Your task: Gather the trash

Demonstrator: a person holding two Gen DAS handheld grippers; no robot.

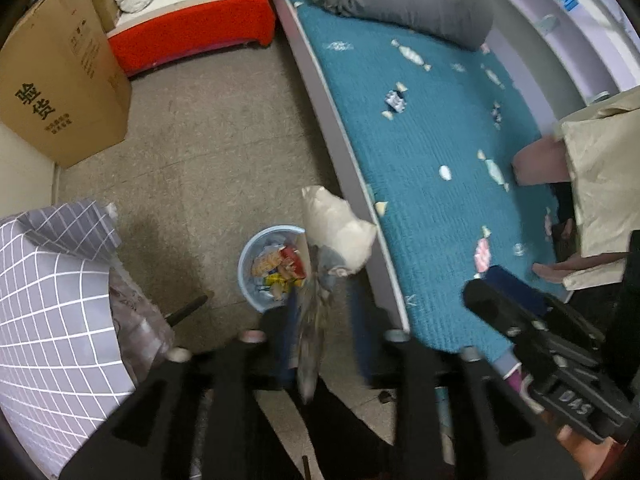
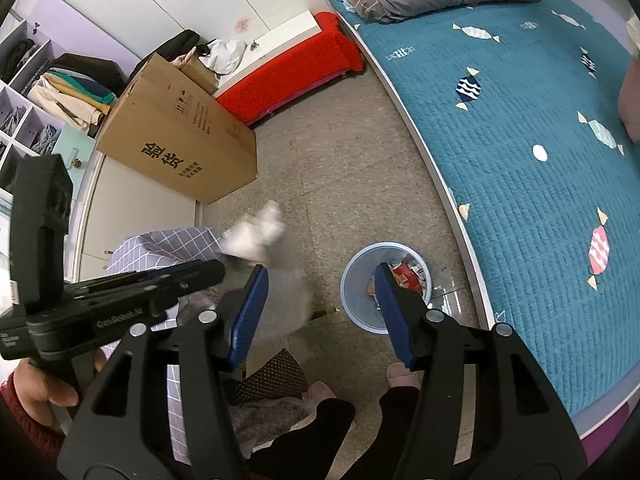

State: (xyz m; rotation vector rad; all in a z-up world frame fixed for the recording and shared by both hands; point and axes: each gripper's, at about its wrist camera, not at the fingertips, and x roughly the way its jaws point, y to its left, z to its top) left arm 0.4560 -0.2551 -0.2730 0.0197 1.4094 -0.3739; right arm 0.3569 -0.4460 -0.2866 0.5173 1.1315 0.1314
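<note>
Left wrist view: the left gripper (image 1: 324,320) pinches a blurred wad of tissue and clear wrap (image 1: 336,236) just above one blue bin (image 1: 250,256) beside the bed (image 1: 420,140) — its contents show here.

Right wrist view: the right gripper (image 2: 320,312) is spread and empty; one finger hides part of the bin (image 2: 356,280), and the wad (image 2: 256,232) is a smear. One box (image 2: 176,136).
</note>
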